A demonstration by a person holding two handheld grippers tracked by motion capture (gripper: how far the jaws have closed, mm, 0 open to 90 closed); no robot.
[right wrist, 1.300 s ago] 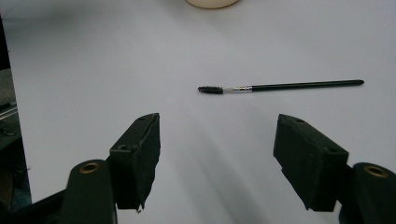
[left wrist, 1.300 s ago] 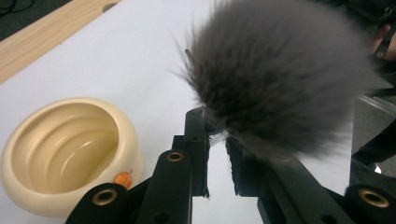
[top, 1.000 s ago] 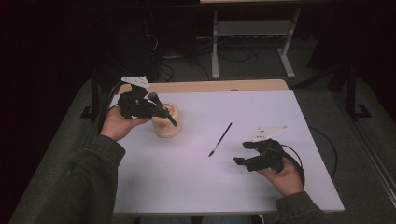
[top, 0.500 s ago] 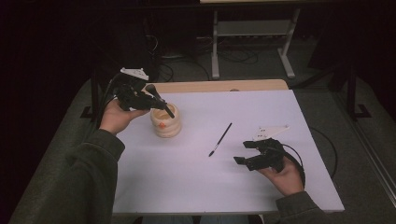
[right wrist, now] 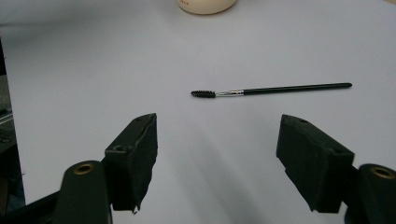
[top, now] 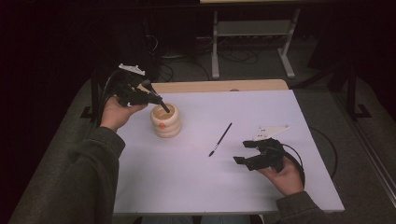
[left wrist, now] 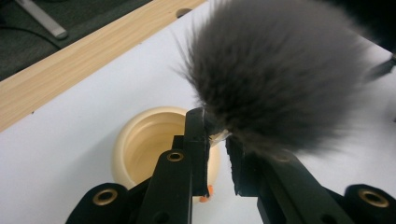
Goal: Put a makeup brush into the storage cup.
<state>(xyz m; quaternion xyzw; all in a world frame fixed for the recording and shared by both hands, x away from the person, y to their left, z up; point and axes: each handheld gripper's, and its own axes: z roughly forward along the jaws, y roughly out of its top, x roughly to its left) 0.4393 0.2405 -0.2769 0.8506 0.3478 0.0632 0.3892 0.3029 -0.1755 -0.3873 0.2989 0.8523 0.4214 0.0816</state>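
White-topped counter (top: 187, 186) with a wooden back edge carries a cream ribbed ceramic holder (top: 166, 122) near its left rear, and a thin black spoolie brush with a silver ferrule (top: 220, 139) lies flat mid-counter. Left tool (top: 156, 100) is clenched on the handle of a fluffy grey makeup brush (left wrist: 280, 79), handle end just over the holder's mouth, so that brush looks nearly stowed. Right tool (top: 243, 152) rests released near the spoolie, not touching; the spoolie is left to do.

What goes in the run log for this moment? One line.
left gripper: shut on fluffy brush, over cream holder | right gripper: open, facing spoolie brush on table
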